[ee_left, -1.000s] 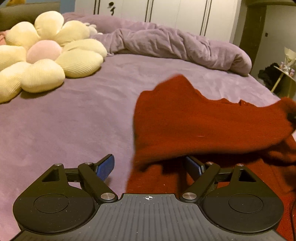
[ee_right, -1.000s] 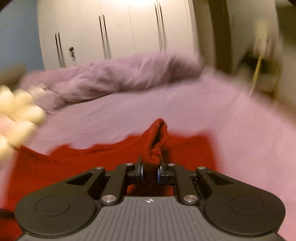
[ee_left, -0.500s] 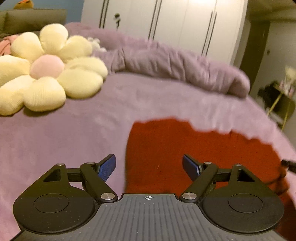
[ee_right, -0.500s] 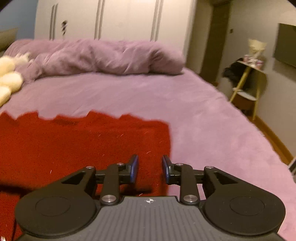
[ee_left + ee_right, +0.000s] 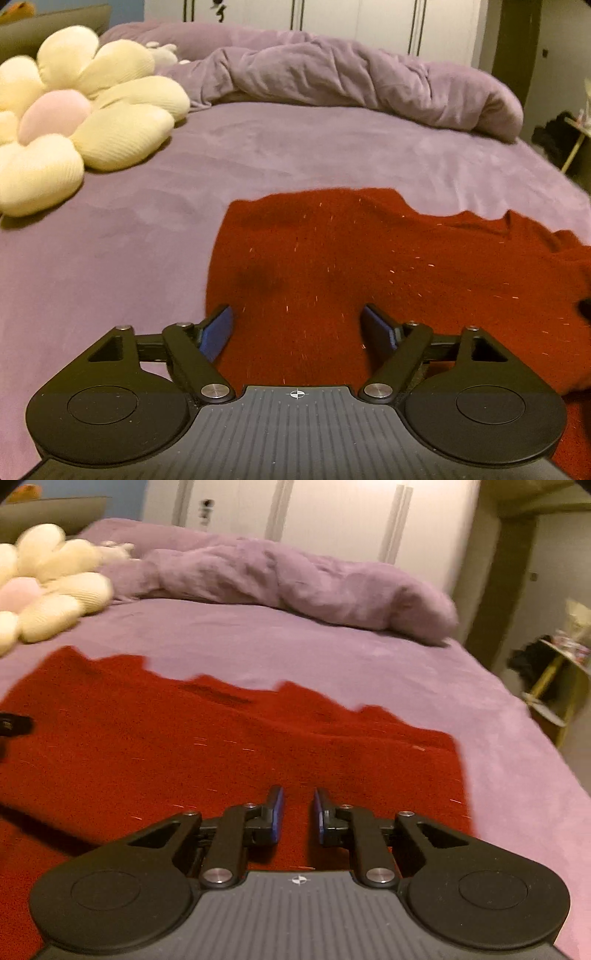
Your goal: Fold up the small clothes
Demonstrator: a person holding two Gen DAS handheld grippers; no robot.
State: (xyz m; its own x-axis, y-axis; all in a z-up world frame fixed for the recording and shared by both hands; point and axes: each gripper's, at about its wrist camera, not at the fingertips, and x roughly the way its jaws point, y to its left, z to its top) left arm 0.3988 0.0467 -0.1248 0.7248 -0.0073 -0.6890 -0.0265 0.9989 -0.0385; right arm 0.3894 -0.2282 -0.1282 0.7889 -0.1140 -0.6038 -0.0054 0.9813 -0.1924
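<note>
Two grippers in view, neither holding anything. Left gripper [image 5: 300,328] spread wide, blue-padded fingers [image 5: 218,329] well apart, poised over the near left part of the red garment [image 5: 369,280]. Left pad close to the garment's left edge; contact with the cloth not determinable. Right gripper [image 5: 298,818] parted only narrowly, red cloth visible through the gap, nothing pinched between the pads. Positioned over the garment's right portion [image 5: 221,753], near its right edge.

Red garment spread fairly flat on the purple bedspread [image 5: 110,258], knit-like with scattered light flecks. Far edge uneven and jagged in both views, with low wrinkles along it. Type of garment not determinable. Right-wrist view slightly blurred.

Cream flower-shaped cushion [image 5: 85,118] with a pink centre at far left on the bed, well apart from the garment. Rumpled purple duvet [image 5: 351,81] bunched across the far side of the bed. White wardrobe doors [image 5: 351,18] behind it. Small side shelf [image 5: 557,679] with dark items off the bed's right side.
</note>
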